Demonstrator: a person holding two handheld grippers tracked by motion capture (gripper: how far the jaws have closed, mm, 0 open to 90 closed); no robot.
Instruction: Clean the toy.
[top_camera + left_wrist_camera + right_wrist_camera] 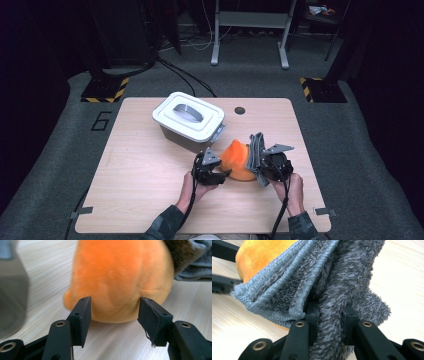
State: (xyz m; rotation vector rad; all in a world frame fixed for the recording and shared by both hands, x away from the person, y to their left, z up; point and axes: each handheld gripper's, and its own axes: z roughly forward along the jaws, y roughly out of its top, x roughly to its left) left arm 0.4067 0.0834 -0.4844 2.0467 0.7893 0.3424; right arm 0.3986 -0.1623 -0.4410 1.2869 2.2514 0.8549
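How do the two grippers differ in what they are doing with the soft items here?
The left gripper is open, its jaws spread either side of the orange plush without clamping it; the right gripper is shut on the grey cloth, with fabric pinched between its jaws. The left gripper meets a smooth rounded surface, the right gripper a shaggy folded one. Both are hand-held, low over the wooden table, facing the same bundle.

The high view looks forward and down from above the table's (150, 200) near edge, taking in the whole top. The left gripper view sits low and very close, facing the orange plush (120, 277) across the wood. The right gripper view, equally close, faces that plush (262, 257) from its opposite side. All 3 views share it.
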